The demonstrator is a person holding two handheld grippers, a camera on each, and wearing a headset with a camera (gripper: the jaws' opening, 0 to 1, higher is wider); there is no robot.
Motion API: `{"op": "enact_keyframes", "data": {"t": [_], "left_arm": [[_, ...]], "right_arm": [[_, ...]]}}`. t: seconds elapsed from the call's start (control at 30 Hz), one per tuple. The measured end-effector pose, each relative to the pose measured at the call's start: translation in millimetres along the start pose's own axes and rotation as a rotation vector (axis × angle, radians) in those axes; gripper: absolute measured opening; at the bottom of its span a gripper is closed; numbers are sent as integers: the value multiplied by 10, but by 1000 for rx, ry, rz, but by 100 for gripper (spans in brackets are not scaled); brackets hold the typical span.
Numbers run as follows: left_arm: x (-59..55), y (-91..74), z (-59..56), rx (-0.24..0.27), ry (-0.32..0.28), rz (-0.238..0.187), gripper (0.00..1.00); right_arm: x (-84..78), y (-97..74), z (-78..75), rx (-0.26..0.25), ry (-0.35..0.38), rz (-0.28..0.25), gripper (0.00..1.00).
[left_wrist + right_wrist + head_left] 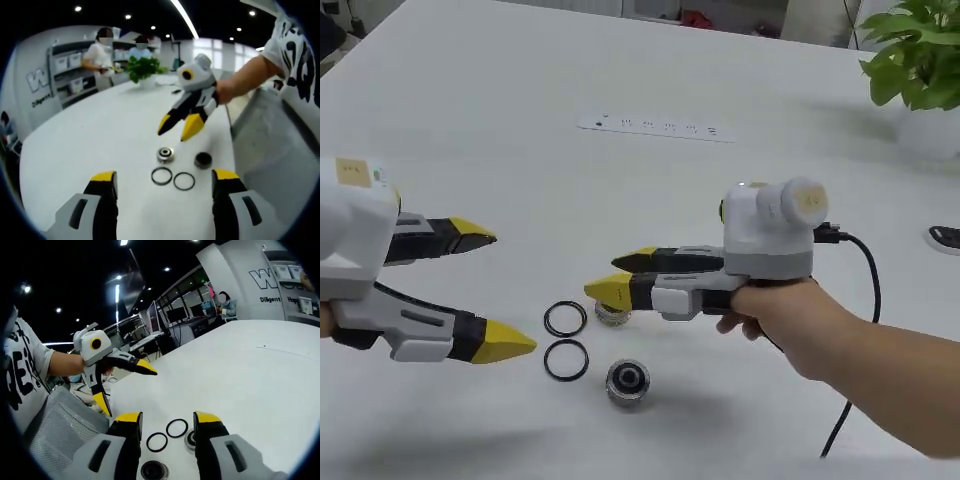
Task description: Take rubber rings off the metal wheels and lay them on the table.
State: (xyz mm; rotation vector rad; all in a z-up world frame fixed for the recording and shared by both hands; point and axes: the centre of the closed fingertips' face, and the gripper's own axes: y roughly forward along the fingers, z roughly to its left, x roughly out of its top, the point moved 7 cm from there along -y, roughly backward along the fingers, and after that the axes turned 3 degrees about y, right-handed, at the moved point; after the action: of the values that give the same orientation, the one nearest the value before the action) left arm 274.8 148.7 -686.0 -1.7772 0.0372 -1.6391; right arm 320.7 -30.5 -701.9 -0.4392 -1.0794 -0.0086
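Observation:
Two black rubber rings (pixel 565 319) (pixel 566 360) lie flat on the white table (pixel 520 120), side by side. Just right of them sit two small metal wheels: a silvery one (pixel 612 314) and a darker one (pixel 627 382) nearer me. My right gripper (pixel 620 275) is open and empty, its lower tip just above the silvery wheel. My left gripper (pixel 490 290) hovers left of the rings, jaws wide open and empty. The left gripper view shows the rings (pixel 161 176) (pixel 184 181) and both wheels (pixel 165 154) (pixel 203 160) ahead. In the right gripper view, the silvery wheel (pixel 190 439) is partly hidden behind one jaw.
A white power strip (pixel 655 127) lies at the middle back of the table. A potted plant (pixel 920 55) stands at the back right. The right gripper's black cable (pixel 865 300) trails toward me. A small dark object (pixel 945 237) sits at the right edge.

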Motion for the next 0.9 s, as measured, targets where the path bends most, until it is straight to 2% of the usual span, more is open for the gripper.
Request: {"op": "enact_keyframes", "data": {"t": [0.47, 0.9], "left_arm": [[89, -57, -15, 4, 11, -17, 79], [130, -72, -41, 6, 22, -27, 80]], "right_arm": [[93, -278, 16, -26, -85, -20, 47], [69, -593, 52, -59, -131, -50, 60]]}}
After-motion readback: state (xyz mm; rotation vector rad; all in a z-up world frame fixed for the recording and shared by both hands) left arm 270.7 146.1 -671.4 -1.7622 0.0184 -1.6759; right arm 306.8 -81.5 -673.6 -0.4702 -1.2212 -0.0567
